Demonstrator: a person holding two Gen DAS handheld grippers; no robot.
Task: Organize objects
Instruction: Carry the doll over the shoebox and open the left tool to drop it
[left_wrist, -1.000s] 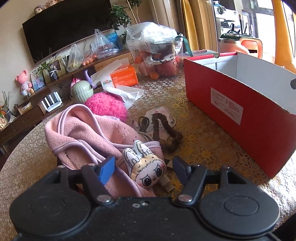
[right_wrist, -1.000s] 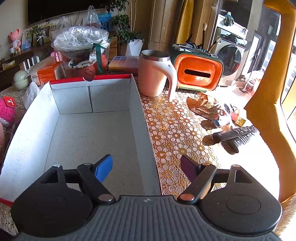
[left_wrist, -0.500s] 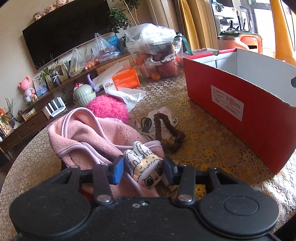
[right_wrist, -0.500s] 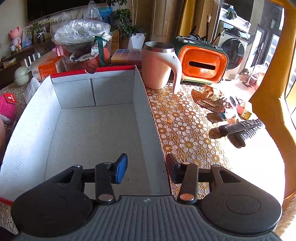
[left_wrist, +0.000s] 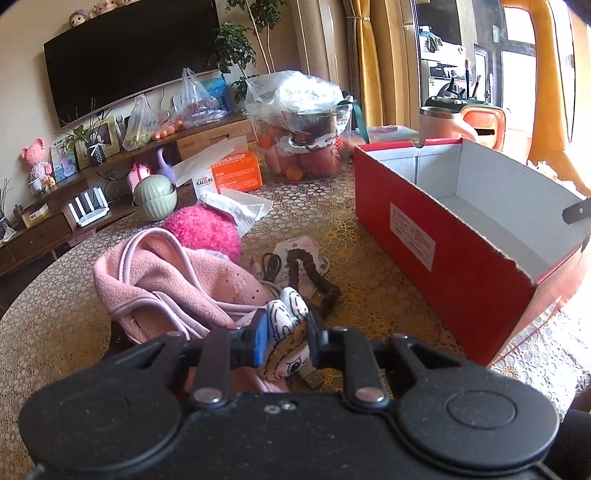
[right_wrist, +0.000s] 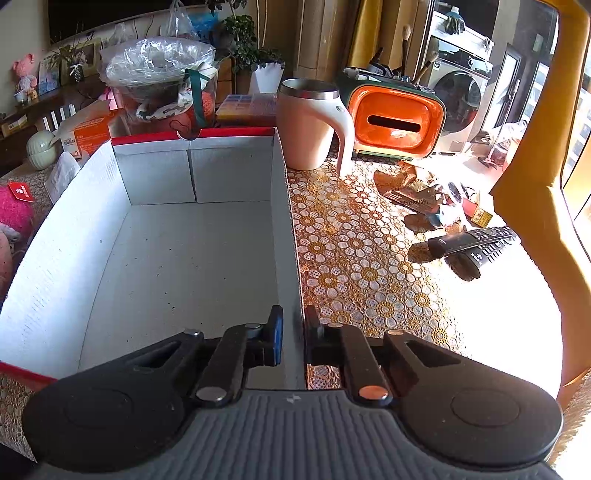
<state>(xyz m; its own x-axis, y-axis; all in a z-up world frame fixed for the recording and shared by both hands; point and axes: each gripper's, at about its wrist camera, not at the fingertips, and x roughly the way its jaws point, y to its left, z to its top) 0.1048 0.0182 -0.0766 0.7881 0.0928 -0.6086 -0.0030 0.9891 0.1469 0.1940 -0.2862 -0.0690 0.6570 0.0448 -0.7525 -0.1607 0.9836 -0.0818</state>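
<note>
Left claw (left_wrist: 286, 341): clenched on the rabbit plush charm (left_wrist: 287, 343), which sits squeezed between the blue pad on its left and the dark pad on its right, ears pointing away toward the far side. The charm rests at the near edge of the pink fleece garment (left_wrist: 173, 284) on the counter (left_wrist: 369, 269). Just beyond it lie a dark scrunchie (left_wrist: 314, 273) and a coiled black cable (left_wrist: 271, 262); a magenta fuzzy ball (left_wrist: 203, 230) sits farther off, touching the garment's far side.

Right claw (right_wrist: 293, 336): its two fingers stand close on either side of the right-hand wall of the red box (right_wrist: 288, 221), one inside, one outside; whether the pads actually press the cardboard cannot be told. The box (left_wrist: 461, 251) stands to the right of the charm, open at the top, grey interior bare.

Right of the box: a pink mug (right_wrist: 310, 125) at the far end, an orange holder (right_wrist: 395, 122) beside it, and two remote controls (right_wrist: 476, 245) on the sunlit counter.
</note>
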